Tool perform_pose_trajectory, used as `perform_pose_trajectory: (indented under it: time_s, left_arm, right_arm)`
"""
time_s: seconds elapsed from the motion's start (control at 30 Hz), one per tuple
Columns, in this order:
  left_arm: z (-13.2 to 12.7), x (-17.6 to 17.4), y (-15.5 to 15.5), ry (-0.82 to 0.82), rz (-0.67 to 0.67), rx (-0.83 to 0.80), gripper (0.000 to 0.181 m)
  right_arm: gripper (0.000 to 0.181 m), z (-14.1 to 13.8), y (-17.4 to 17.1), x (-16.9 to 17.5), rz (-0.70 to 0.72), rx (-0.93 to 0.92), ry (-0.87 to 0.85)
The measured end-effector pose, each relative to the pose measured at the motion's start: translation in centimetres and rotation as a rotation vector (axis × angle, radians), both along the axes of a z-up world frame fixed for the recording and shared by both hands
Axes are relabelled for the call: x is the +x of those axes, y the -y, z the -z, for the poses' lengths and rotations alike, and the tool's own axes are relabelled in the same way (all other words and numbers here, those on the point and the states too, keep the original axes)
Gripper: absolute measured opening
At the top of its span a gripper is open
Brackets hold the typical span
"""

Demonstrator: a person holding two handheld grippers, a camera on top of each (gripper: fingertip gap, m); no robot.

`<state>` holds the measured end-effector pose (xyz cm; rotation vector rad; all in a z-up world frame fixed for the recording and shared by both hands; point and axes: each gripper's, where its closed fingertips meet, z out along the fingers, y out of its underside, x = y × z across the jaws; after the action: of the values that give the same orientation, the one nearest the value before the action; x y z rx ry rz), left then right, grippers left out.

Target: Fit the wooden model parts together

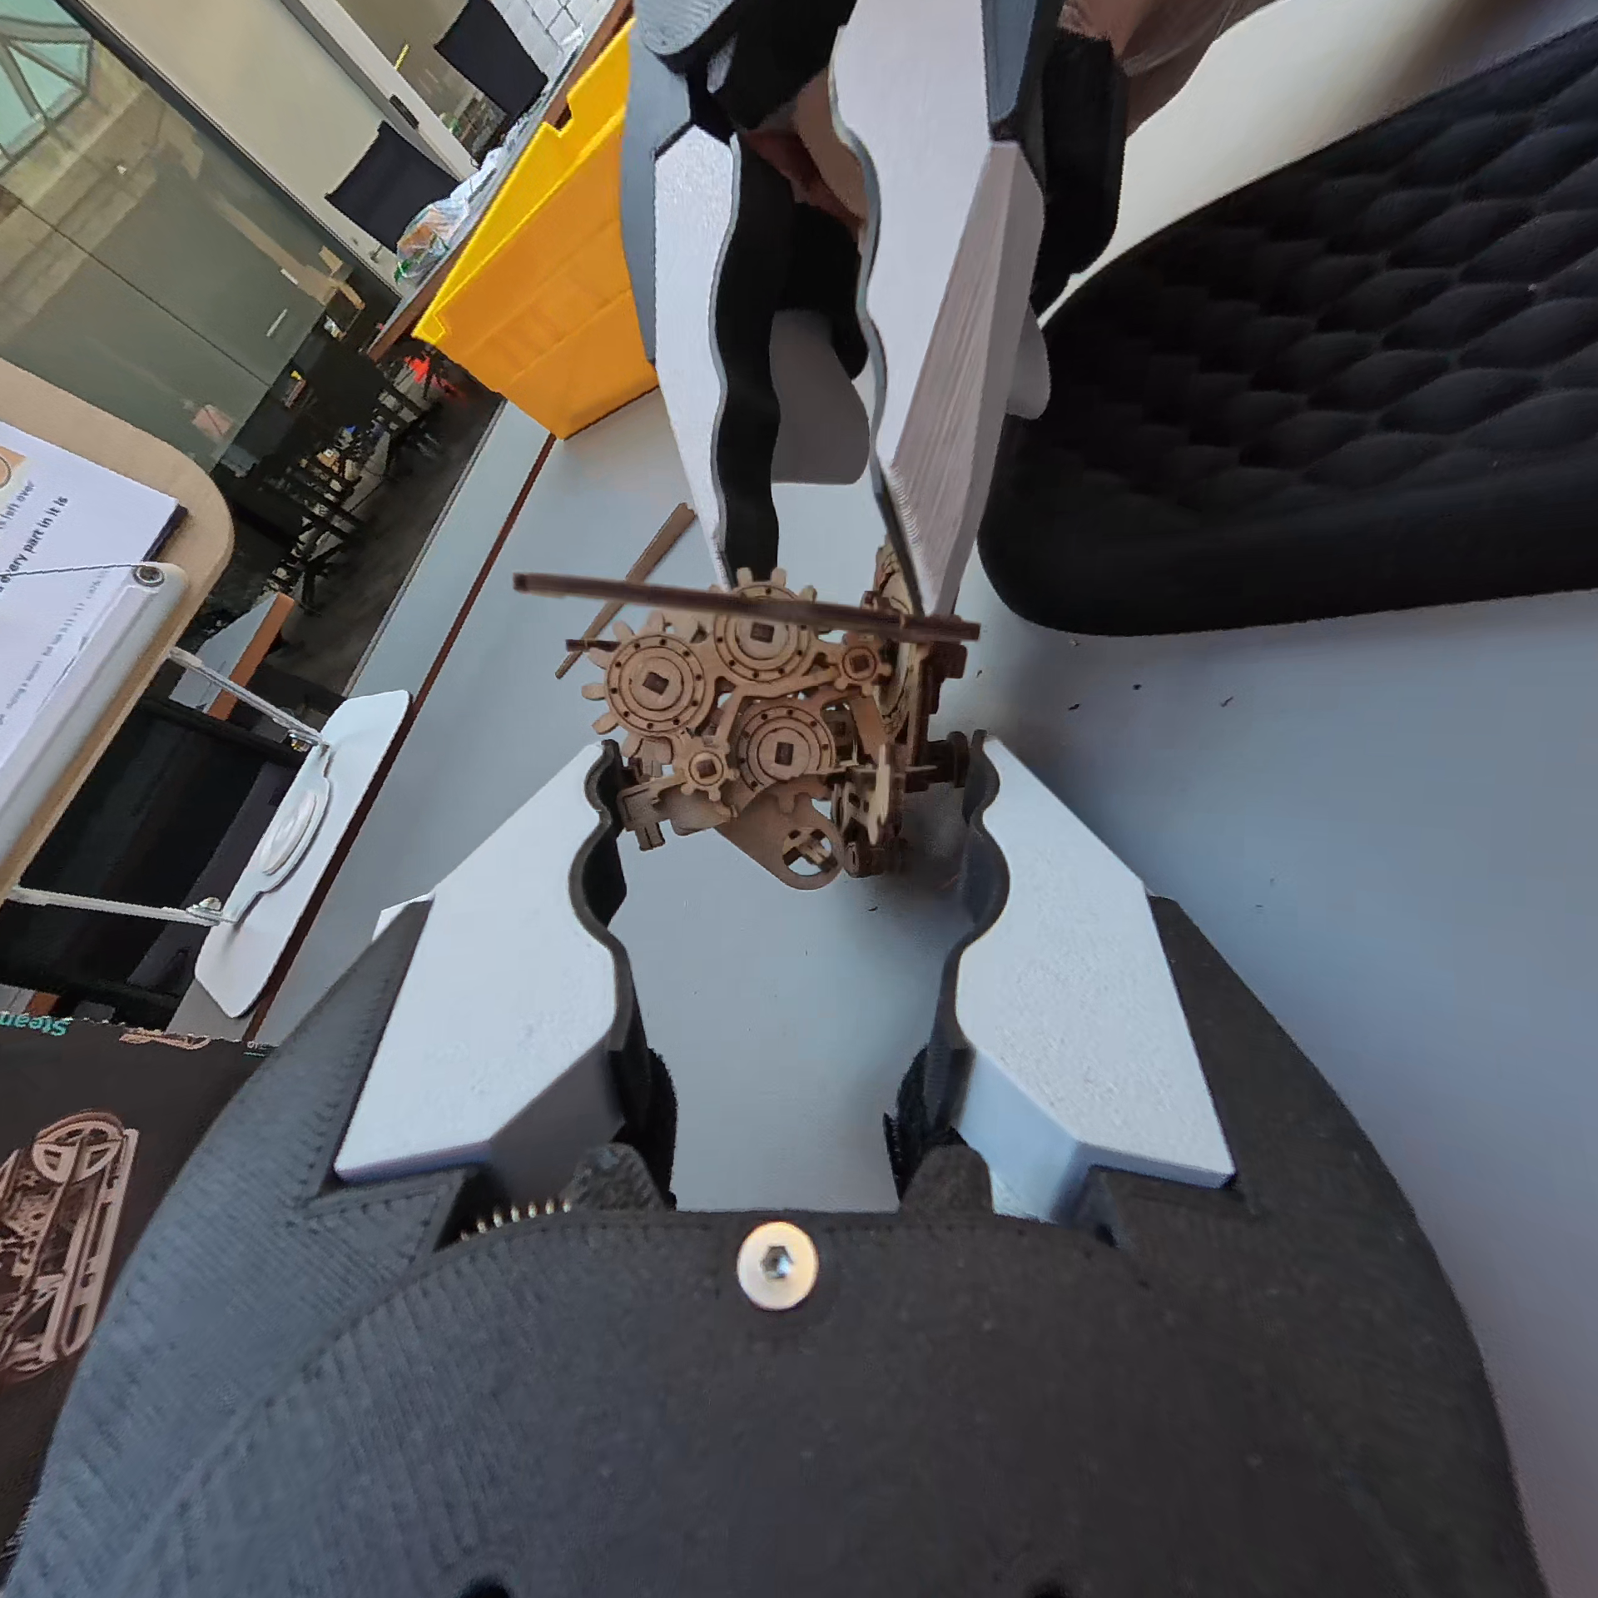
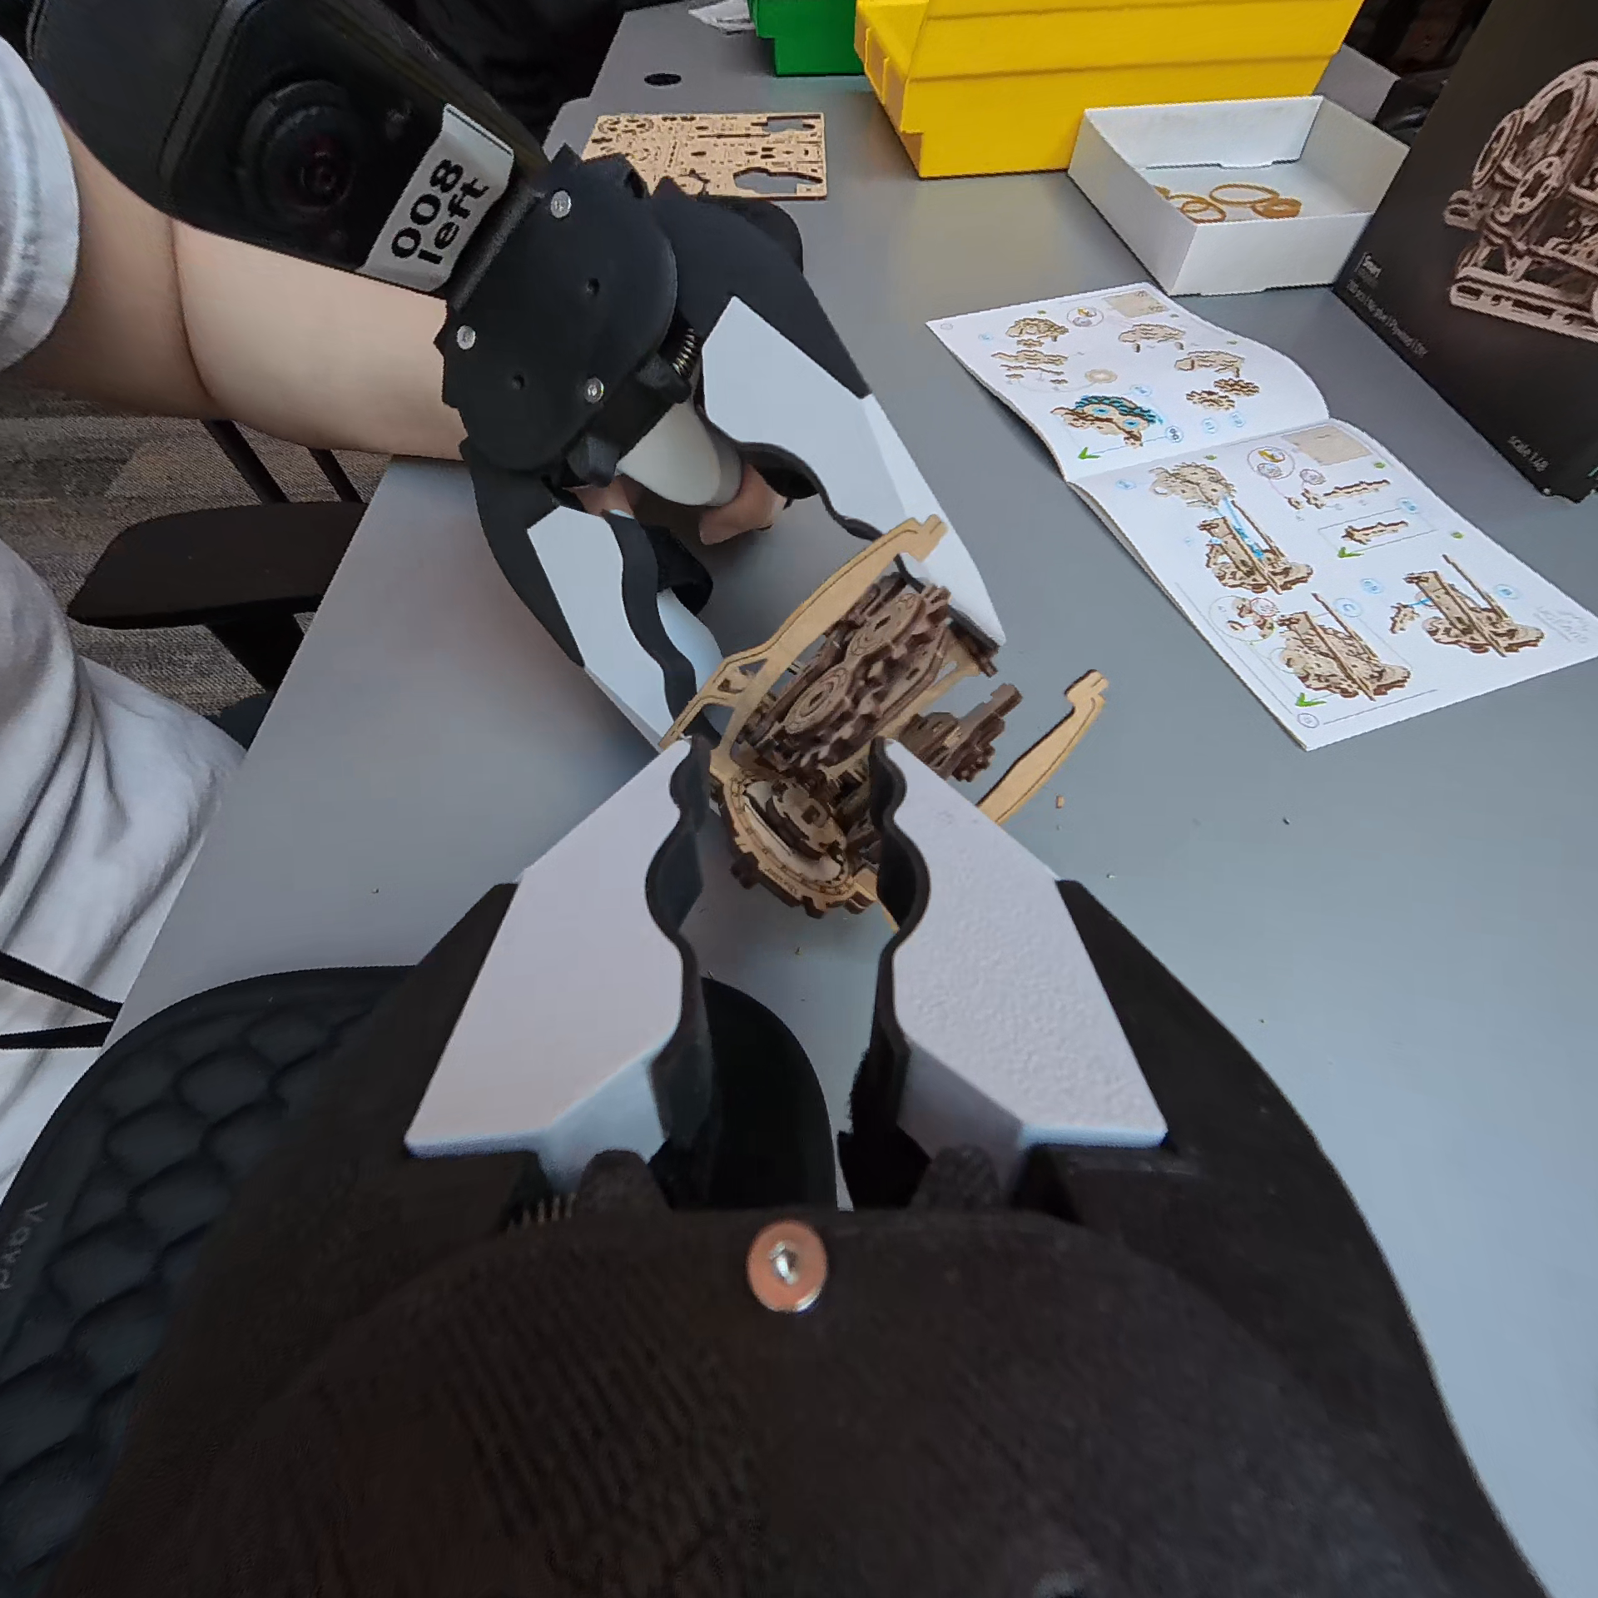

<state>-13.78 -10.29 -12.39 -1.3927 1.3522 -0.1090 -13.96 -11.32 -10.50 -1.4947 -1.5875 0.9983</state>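
Observation:
A wooden gear model (image 1: pixel 744 718) of several cogs is held above the grey table (image 1: pixel 1254 778) between both grippers. My left gripper (image 1: pixel 795 752) is shut on its sides. It comes in from the upper left in the right wrist view (image 2: pixel 826 661). My right gripper (image 2: pixel 791 761) is shut on the model's (image 2: pixel 830 718) lower toothed-wheel end. It reaches down from the top in the left wrist view (image 1: pixel 826 579). A thin curved wooden frame piece (image 2: pixel 804 618) lies across the model, seen edge-on in the left wrist view (image 1: pixel 744 605).
A second curved piece (image 2: pixel 1046 744) lies on the table beside the model. An open instruction booklet (image 2: pixel 1254 519), a white box of rings (image 2: pixel 1228 199), a dark kit box (image 2: pixel 1487 259), a yellow bin (image 2: pixel 1081 78) and a punched parts sheet (image 2: pixel 709 156) sit beyond. A black cushion (image 1: pixel 1340 346) lies near the table's edge. My left and right fingertips are right by each other.

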Motion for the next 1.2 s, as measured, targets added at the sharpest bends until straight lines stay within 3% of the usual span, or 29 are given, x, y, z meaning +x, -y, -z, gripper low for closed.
perform_pose_trajectory:
  time_s: [0.2,0.4,0.73,0.93,1.07,1.2]
  left_arm:
    - [-1.8,-0.7,0.3,0.124,0.016,-0.047,0.078]
    - [-0.2,-1.0,0.2,0.041,0.019,-0.065,0.078]
    - [0.3,-1.3,0.6,-0.024,0.032,-0.018,0.077]
    - [0.3,-1.2,0.6,-0.029,0.037,-0.004,0.078]
    - [0.3,-1.1,0.6,-0.036,0.044,0.011,0.077]
    - [0.4,-1.1,0.6,-0.059,0.05,0.044,0.078]
  right_arm:
    - [0.04,-2.2,-0.1,0.5,-0.016,-0.06,-0.097]
    - [0.038,-0.2,-0.2,0.6,-0.039,-0.133,-0.046]
    - [0.042,0.7,-0.9,0.2,-0.032,-0.051,-0.045]
    - [0.033,-1.5,-1.6,-0.2,-0.082,-0.201,-0.116]
    - [0.03,-0.7,-2.6,-0.2,-0.133,-0.24,0.038]
    - [0.028,-1.1,-2.8,-1.0,-0.193,-0.257,0.075]
